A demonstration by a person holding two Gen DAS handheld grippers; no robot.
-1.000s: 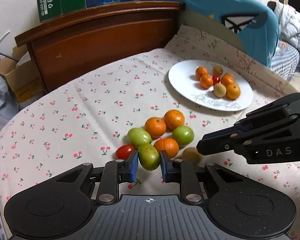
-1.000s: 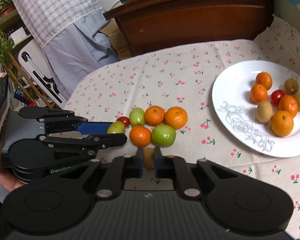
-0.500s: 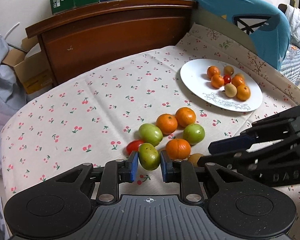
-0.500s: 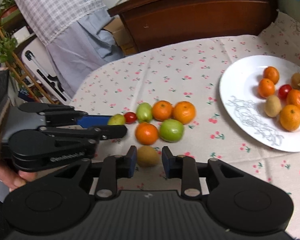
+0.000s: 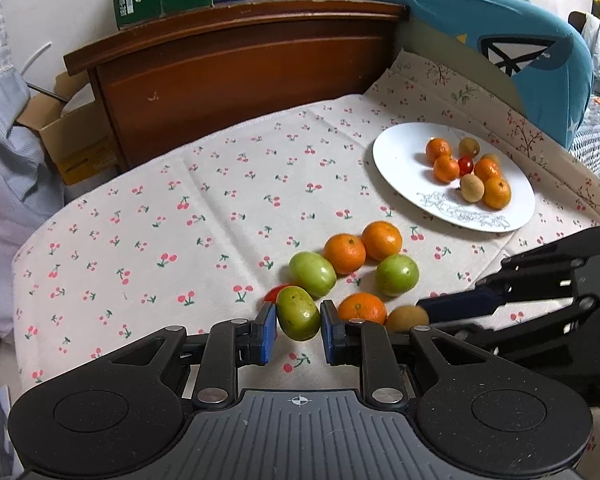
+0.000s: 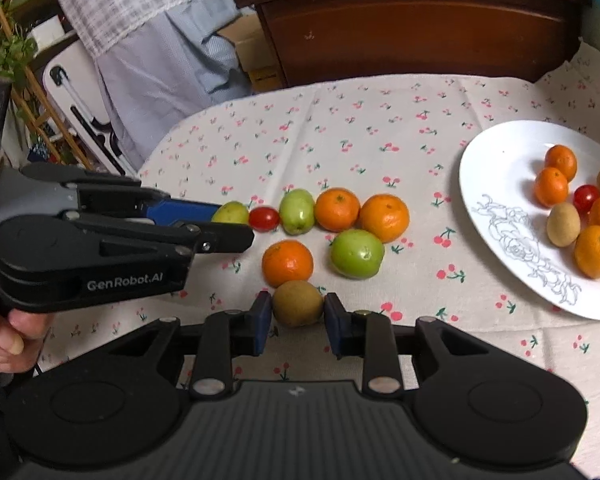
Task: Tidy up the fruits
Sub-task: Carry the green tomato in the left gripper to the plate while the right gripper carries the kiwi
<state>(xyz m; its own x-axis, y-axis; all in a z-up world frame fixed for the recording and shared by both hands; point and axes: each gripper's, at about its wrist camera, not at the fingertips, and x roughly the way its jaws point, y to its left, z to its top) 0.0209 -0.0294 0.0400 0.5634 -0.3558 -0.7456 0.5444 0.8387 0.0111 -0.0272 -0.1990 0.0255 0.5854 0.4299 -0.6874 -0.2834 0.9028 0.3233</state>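
- your left tool (image 5: pixel 298 326) is clamped on a green fruit (image 5: pixel 297 313), beside the tomato (image 6: pixel 264 219).
- your right tool (image 6: pixel 297 320) has a kiwi (image 6: pixel 298 303) between its barely parted pads, touching both, just below an orange (image 6: pixel 287 263) on the desk (image 6: pixel 380 140).

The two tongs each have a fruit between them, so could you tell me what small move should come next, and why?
Probably lift both and carry them toward the white plate. The left tongs clamp a green fruit, the right tongs a kiwi, and sorted fruit already sits there.
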